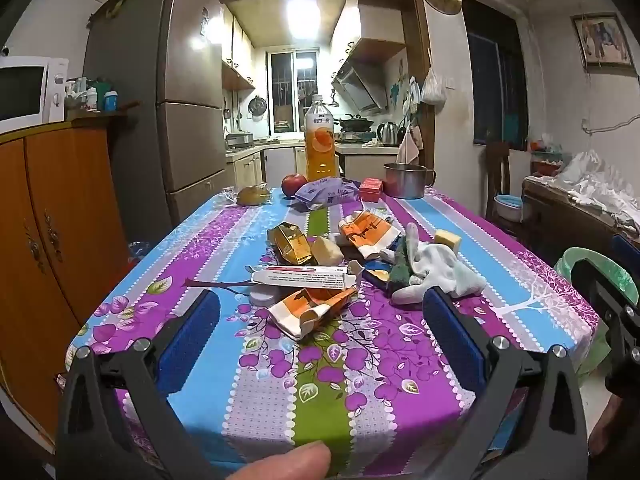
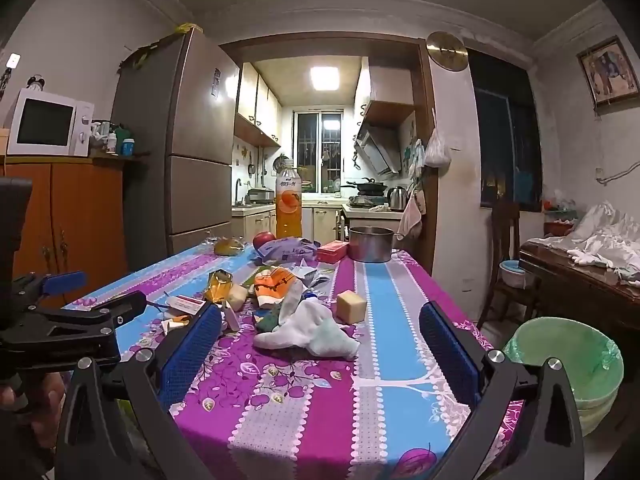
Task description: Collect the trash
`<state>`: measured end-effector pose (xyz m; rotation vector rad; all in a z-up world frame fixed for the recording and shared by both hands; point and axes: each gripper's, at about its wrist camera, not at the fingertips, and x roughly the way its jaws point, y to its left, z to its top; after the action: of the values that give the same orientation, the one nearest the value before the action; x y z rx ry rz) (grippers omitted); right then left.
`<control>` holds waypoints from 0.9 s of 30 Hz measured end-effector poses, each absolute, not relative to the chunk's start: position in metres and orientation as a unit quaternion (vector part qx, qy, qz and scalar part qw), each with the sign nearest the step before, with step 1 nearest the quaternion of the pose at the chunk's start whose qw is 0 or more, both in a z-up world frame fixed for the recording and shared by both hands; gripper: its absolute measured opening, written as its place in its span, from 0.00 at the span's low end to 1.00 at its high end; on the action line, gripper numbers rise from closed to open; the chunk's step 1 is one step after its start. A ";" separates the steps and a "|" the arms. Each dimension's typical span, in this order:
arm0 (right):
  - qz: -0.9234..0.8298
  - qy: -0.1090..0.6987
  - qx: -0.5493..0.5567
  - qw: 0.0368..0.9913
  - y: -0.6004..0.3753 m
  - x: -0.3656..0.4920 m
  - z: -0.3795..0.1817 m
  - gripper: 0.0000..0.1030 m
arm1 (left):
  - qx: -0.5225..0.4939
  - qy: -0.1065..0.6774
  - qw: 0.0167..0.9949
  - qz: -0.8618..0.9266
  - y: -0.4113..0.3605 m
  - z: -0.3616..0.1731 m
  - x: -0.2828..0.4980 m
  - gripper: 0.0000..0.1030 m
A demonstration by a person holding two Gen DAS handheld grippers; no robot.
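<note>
Here we hold the left gripper (image 1: 320, 320) low over the near end of the table (image 1: 400, 380), its blue pads spread wide and holding nothing. Our right gripper (image 2: 320, 332) hangs beside it, also wide apart and empty. Just past the left fingertips lies a crumpled orange carton (image 1: 310, 310), touching a flat white box (image 1: 304, 277). To its right a white cloth (image 1: 438, 270) sprawls over a green sponge (image 1: 401, 266). Beyond these sit a gold wrapper (image 1: 291, 243) and another torn orange carton (image 1: 366, 232). At the far end stand an apple (image 1: 293, 184), a juice bottle (image 1: 319, 140) and a metal pot (image 1: 406, 180). The green-lined bin (image 2: 572, 364) stands right of the table.
</note>
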<state>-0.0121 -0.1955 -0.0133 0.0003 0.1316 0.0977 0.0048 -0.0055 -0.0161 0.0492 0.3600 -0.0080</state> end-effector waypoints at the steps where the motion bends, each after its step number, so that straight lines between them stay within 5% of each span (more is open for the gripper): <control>1: 0.049 0.066 0.001 0.997 -0.196 -0.012 -0.013 0.96 | 0.024 0.180 0.983 -0.004 -0.005 -0.014 0.005 0.95; 27: 0.050 0.077 0.000 0.996 -0.195 -0.004 -0.021 0.96 | 0.025 0.188 0.982 -0.005 -0.006 -0.014 0.010 0.95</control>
<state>-0.0044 -0.1948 -0.0207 -0.0009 0.1537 0.0996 0.0097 -0.0055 -0.0143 0.0494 0.3775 -0.0105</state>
